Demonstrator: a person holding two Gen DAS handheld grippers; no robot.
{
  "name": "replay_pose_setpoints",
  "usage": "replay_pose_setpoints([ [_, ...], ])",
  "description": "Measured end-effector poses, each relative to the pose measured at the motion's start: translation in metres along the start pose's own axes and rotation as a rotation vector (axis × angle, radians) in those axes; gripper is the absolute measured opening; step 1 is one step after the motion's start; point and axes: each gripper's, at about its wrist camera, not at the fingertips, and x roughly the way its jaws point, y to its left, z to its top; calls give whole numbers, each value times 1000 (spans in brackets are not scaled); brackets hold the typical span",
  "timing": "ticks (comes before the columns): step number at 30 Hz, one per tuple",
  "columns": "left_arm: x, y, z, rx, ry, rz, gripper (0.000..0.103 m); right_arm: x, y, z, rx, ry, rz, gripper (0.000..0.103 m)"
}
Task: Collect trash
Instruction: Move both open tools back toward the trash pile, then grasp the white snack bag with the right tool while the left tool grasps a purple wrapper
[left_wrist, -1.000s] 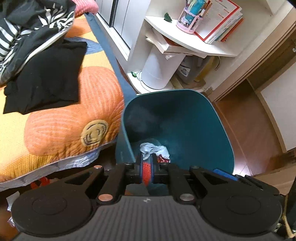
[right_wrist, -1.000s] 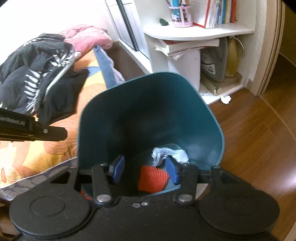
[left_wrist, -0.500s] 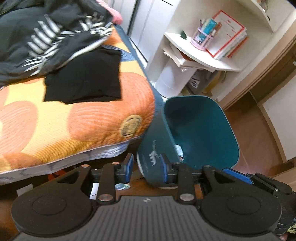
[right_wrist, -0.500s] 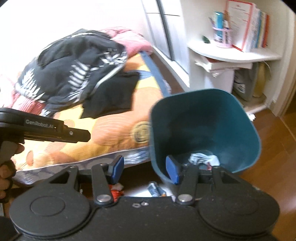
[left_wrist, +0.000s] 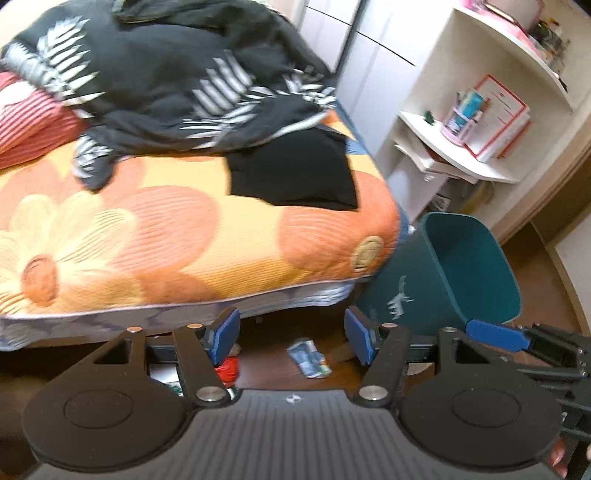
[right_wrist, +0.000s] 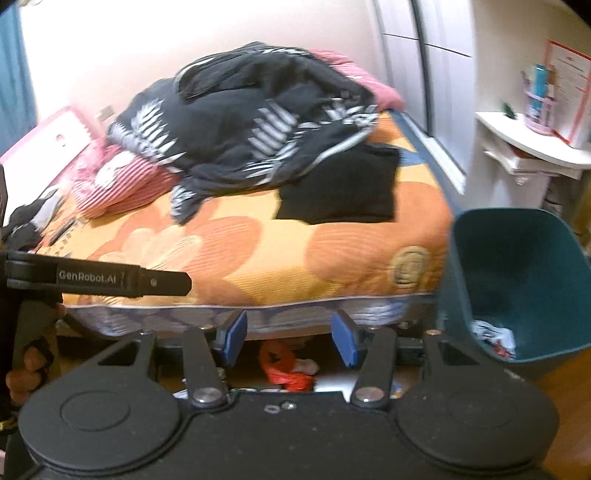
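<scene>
Left gripper (left_wrist: 291, 338): jaws stand wide apart, having just been opening; nothing lies between the blue pads and nothing is held. It points down at the dark floor by the bed's near edge.

Right gripper (right_wrist: 288, 341): jaws parted to a similar width, empty, no pad in contact with anything.

Teal bin (left_wrist: 469, 273): stands on the wood floor just beside the bed corner, at about 2 o'clock from the left gripper and 3 o'clock from the right. In the right wrist view, crumpled pale paper (right_wrist: 493, 338) and a scrap of red show in its bottom.

Loose trash on the floor: a crumpled blue-green wrapper (left_wrist: 308, 358) lies at 6 o'clock just below the left gripper's gap; a red net bag (right_wrist: 282, 369) lies under the bed edge, at 6 o'clock from the right gripper's gap.

Orange flowered quilt (left_wrist: 166, 236) covers the bed, with dark clothing (left_wrist: 192, 81) heaped at 12 o'clock.
</scene>
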Motion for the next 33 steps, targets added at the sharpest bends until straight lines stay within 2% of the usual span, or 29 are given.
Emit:
replay_pose_setpoints([
  [6, -16, 47, -22, -30, -28, 57, 76, 24, 40, -7, -78, 20, 61, 53],
  [9, -13, 69, -32, -54, -41, 85, 85, 45, 50, -15, -97, 39, 81, 55],
  [12, 1, 94, -42, -101, -32, 121, 85, 74, 52, -26, -92, 81, 99, 56],
  [16, 40, 132, -55, -181, 54, 157, 86, 123, 50, -50, -81, 177, 100, 59],
  [21, 105, 177, -79, -292, 208, 198, 86, 192, 39, -76, 0, 337, 75, 59],
  [25, 158, 206, -97, -385, 315, 235, 86, 240, 33, -94, 63, 423, 71, 59],
  [27, 183, 221, -105, -433, 364, 257, 86, 259, 37, -101, 34, 449, 79, 60],
  [33, 243, 252, -119, -453, 464, 340, 86, 306, 59, -138, -232, 535, 143, 59],
])
